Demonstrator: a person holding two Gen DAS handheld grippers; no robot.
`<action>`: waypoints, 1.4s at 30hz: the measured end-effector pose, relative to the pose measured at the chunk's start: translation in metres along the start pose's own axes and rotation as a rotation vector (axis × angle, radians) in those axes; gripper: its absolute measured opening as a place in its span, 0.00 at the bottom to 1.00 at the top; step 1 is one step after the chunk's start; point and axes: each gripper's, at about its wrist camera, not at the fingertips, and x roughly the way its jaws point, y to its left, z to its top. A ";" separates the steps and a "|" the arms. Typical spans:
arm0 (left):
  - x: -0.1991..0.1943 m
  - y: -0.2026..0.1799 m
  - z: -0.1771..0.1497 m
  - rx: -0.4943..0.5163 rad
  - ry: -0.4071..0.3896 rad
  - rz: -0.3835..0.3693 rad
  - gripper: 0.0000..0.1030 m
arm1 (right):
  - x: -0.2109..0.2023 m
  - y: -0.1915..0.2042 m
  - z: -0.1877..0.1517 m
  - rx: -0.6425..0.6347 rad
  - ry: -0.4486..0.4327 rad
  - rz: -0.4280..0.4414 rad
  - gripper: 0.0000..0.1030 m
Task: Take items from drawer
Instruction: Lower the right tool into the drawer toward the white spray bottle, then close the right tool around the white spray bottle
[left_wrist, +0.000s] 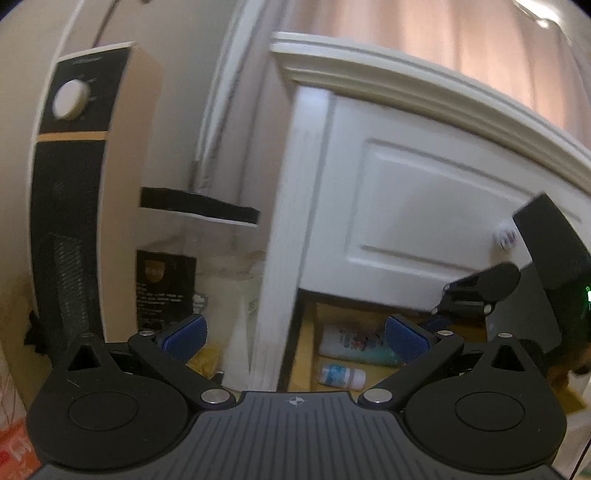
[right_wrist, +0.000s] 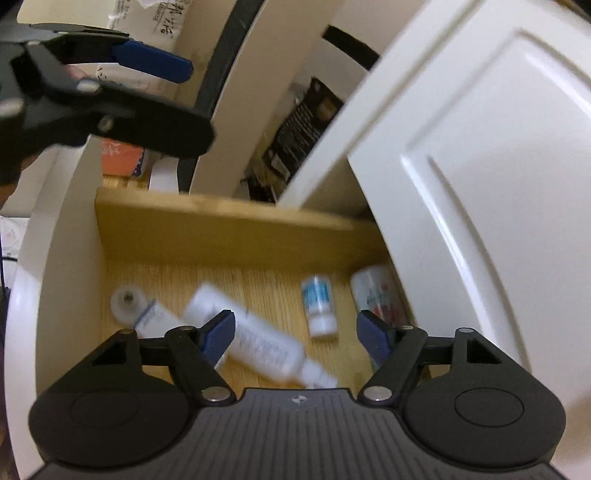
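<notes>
Open wooden drawer (right_wrist: 221, 225), white bottle (right_wrist: 258, 341) lying flat directly beyond right gripper (right_wrist: 295, 334), jaws spread and empty, left gripper (left_wrist: 295, 334) likewise released, above drawer corner.

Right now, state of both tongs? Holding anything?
Left tongs: open, empty, outside the drawer.
Right tongs: open, empty, above the large white bottle in the drawer.

My left gripper (left_wrist: 295, 338) gapes empty; at one o'clock, two bottles (left_wrist: 341, 374) lie in the open drawer (left_wrist: 303, 354).
</notes>
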 end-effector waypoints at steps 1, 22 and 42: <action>-0.001 0.003 0.002 -0.018 -0.006 0.003 1.00 | 0.003 0.001 0.005 -0.003 -0.004 0.001 0.73; -0.009 0.017 0.002 -0.055 -0.020 -0.023 1.00 | 0.034 0.013 0.012 -0.095 0.193 0.067 0.76; -0.010 0.007 -0.008 -0.013 0.014 -0.092 1.00 | -0.009 -0.019 -0.040 0.195 0.254 0.011 0.82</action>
